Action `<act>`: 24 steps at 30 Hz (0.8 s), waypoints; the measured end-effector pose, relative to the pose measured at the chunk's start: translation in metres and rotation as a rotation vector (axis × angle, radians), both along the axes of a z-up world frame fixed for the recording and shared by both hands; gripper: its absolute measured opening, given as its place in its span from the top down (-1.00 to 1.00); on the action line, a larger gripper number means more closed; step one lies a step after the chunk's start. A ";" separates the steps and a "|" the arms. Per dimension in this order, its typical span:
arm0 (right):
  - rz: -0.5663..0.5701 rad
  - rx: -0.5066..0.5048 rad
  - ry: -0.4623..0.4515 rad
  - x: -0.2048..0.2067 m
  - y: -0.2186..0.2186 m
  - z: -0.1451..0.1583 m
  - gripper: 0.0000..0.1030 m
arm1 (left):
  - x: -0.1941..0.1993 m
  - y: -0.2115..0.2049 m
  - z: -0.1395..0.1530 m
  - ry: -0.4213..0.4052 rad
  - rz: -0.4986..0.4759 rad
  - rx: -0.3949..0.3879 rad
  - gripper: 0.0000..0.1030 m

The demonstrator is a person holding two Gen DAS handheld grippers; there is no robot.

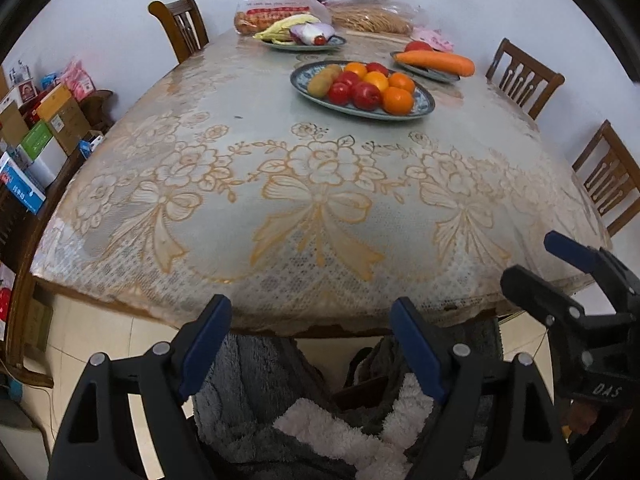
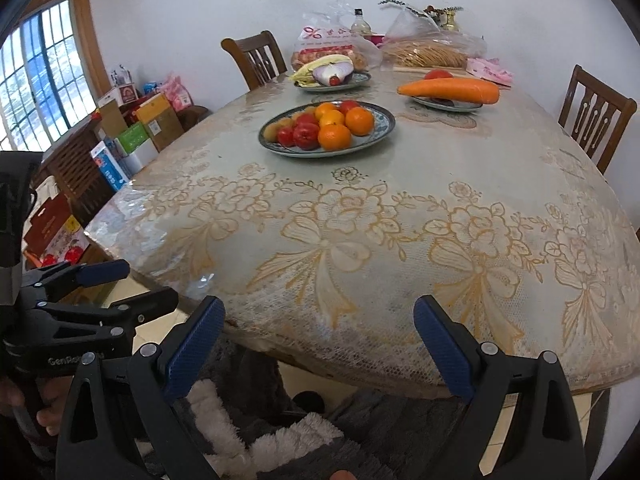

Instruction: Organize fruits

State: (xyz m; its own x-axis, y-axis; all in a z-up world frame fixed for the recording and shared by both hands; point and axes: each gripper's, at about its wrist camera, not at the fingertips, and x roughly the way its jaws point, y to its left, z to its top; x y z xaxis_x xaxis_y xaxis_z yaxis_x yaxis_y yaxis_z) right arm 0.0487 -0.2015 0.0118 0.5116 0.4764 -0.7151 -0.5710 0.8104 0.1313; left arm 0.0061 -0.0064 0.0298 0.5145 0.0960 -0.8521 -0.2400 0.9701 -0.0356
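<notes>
White walls and wooden chairs (image 1: 182, 26) ring a lace-covered surface (image 1: 320, 184). Its near half is bare; nothing blocks the way to the blue-rimmed fruit plate (image 1: 424, 110) of oranges, red fruit and kiwis, mid-surface. Behind sit a carrot plate (image 1: 434, 74), a vegetable plate (image 1: 338, 43) and bagged food (image 1: 276, 4). Left tool (image 1: 310, 344) and right tool (image 2: 320, 344) hang released, empty, at the near edge. Only the right view shows a window (image 2: 38, 80).
</notes>
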 end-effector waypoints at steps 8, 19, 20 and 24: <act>-0.045 -0.039 0.027 0.021 0.002 -0.011 -0.89 | 0.013 0.003 -0.002 -0.012 -0.013 0.008 -0.82; -0.079 -0.159 -0.021 0.039 0.016 -0.018 -0.96 | 0.036 0.017 -0.008 -0.028 0.024 0.039 -0.99; -0.089 -0.158 -0.023 0.041 0.016 -0.018 -0.99 | 0.038 0.018 -0.009 -0.031 0.024 0.041 -0.99; -0.103 -0.155 -0.030 0.045 0.020 -0.019 -1.00 | 0.044 0.019 -0.009 -0.039 0.015 0.046 -0.99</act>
